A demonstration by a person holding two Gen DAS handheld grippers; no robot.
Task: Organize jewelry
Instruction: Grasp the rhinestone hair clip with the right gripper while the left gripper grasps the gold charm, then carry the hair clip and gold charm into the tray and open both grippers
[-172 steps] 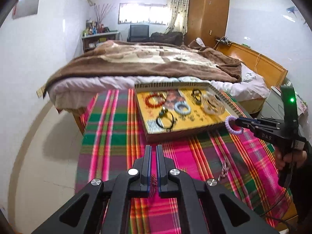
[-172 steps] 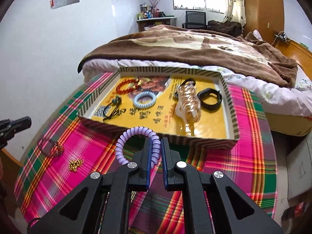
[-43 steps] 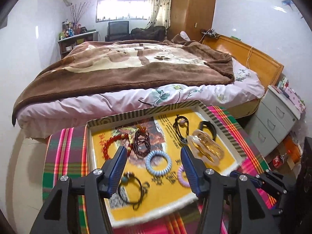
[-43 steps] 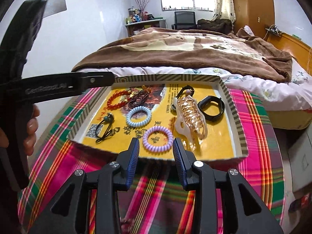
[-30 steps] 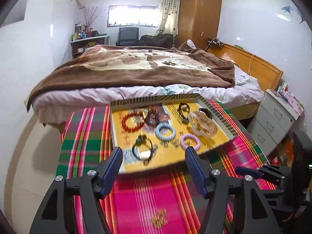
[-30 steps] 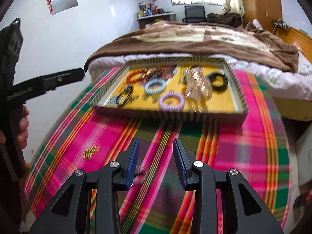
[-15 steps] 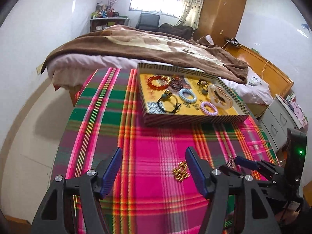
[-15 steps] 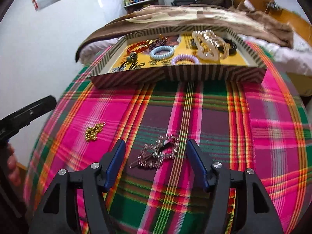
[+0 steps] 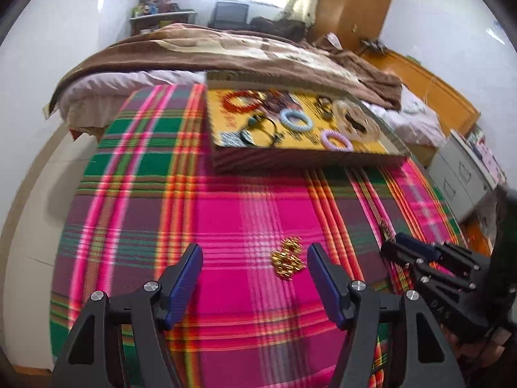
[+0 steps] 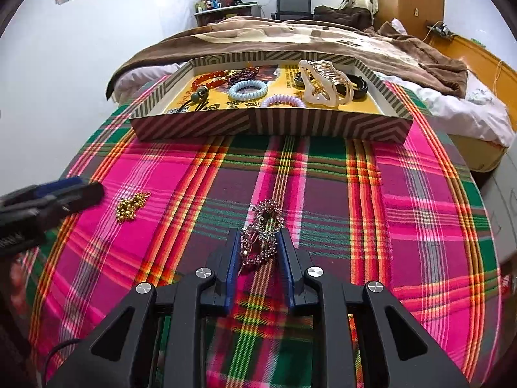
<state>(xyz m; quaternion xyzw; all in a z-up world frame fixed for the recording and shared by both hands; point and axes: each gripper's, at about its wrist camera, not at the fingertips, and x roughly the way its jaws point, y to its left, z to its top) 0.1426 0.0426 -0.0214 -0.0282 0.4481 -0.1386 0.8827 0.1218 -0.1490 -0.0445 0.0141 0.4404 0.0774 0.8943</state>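
A rhinestone hair clip (image 10: 262, 226) lies on the plaid cloth. My right gripper (image 10: 259, 238) has its jaws closing on it, the blue pads touching the near end of the clip on both sides. A small gold chain (image 9: 287, 259) lies in a heap to its left. My left gripper (image 9: 254, 253) hangs open just above the cloth, with the chain between its fingers, nearer the right one and untouched. The striped tray (image 10: 271, 126) at the far edge of the cloth holds coil hair ties, bead bracelets, a large claw clip and a black band.
The plaid cloth (image 9: 226, 213) covers a small table that stands against a bed with a brown blanket (image 10: 290, 38). Grey drawers (image 9: 465, 174) stand to the right. The two grippers sit close together, the left gripper (image 10: 64, 190) just left of the gold chain.
Both grippers came down toward the cloth. The right jaws, wide half a second ago around the rhinestone clip, have closed on it. The left gripper moved in over the gold chain.
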